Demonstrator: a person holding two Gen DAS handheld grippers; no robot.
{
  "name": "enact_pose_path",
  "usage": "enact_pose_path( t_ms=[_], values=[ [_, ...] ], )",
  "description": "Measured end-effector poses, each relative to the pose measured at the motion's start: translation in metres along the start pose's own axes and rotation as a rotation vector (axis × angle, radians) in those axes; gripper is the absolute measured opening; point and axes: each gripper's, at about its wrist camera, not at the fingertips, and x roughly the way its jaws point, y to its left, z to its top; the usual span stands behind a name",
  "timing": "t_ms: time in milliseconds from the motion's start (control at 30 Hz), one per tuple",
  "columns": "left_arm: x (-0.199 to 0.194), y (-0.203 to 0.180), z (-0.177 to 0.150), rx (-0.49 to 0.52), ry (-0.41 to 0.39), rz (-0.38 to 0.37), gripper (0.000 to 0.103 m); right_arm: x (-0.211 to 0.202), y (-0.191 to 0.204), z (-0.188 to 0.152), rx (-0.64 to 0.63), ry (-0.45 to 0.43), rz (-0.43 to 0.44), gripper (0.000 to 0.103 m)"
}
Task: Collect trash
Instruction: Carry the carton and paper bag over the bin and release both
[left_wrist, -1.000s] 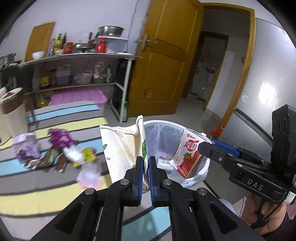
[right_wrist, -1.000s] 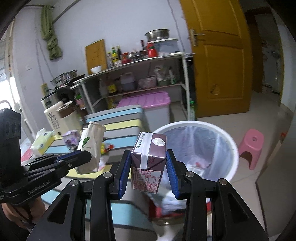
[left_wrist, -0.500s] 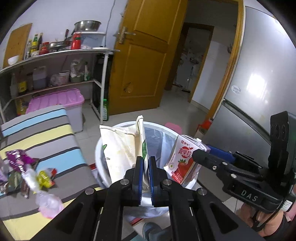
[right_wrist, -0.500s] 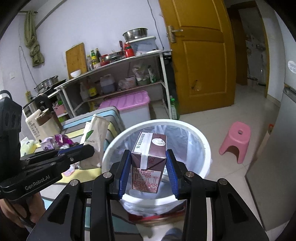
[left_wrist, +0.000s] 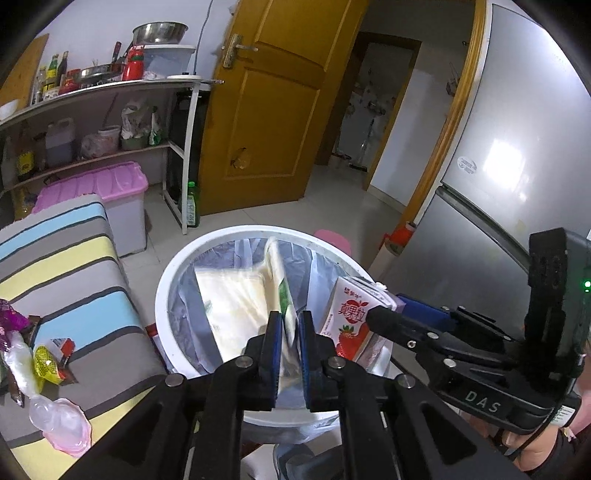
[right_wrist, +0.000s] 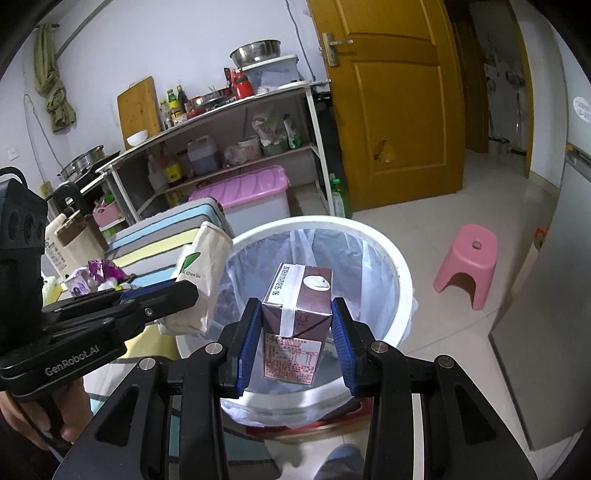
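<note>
A white trash bin (left_wrist: 162, 291) with a clear liner stands on the floor; it also shows in the right wrist view (right_wrist: 400, 269). My left gripper (left_wrist: 290, 332) is over its near rim, jaws slightly parted, and a cream paper bag (left_wrist: 236, 306) slips down between them into the bin. In the right wrist view the bag (right_wrist: 199, 280) hangs at the left gripper's tip. My right gripper (right_wrist: 295, 332) is shut on a milk carton (right_wrist: 295, 332) held over the bin; the carton's strawberry side (left_wrist: 347, 325) shows in the left wrist view.
A striped table (left_wrist: 62, 288) left of the bin carries several wrappers (left_wrist: 44, 365) and a pink plastic bag (left_wrist: 62, 424). A pink stool (right_wrist: 469, 266) and a fridge (left_wrist: 509, 192) stand to the right. A shelf rack (right_wrist: 229, 140), a pink-lidded box (right_wrist: 251, 195) and a door (left_wrist: 269, 110) are behind.
Both grippers moved from the table side over the bin. The left jaws parted a little and the paper bag dropped lower into the bin. The right gripper still holds the carton.
</note>
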Motion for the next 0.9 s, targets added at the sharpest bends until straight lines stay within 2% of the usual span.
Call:
enact_pose_path(
  t_ms=[100,167,500,733,900],
  values=[
    [0.001,0.001,0.001,-0.004,0.000,-0.005,0.022,0.006,-0.002,-0.001,0.009,0.026,0.003,0.040],
    [0.001,0.001,0.001,-0.008,-0.001,-0.008,0.025,0.006,-0.002,-0.002,0.009,0.026,0.001,0.040],
    [-0.018,0.006,-0.006,-0.051,-0.017,-0.012,0.025,0.000,0.000,-0.004,-0.001,0.008,0.007,0.042],
    [-0.045,0.010,-0.016,-0.066,-0.054,0.023,0.025,-0.013,0.012,-0.009,-0.027,0.000,0.024,0.042],
    [-0.065,0.016,-0.028,-0.083,-0.076,0.081,0.025,-0.024,0.025,-0.015,-0.047,0.002,0.051,0.042]
  ],
)
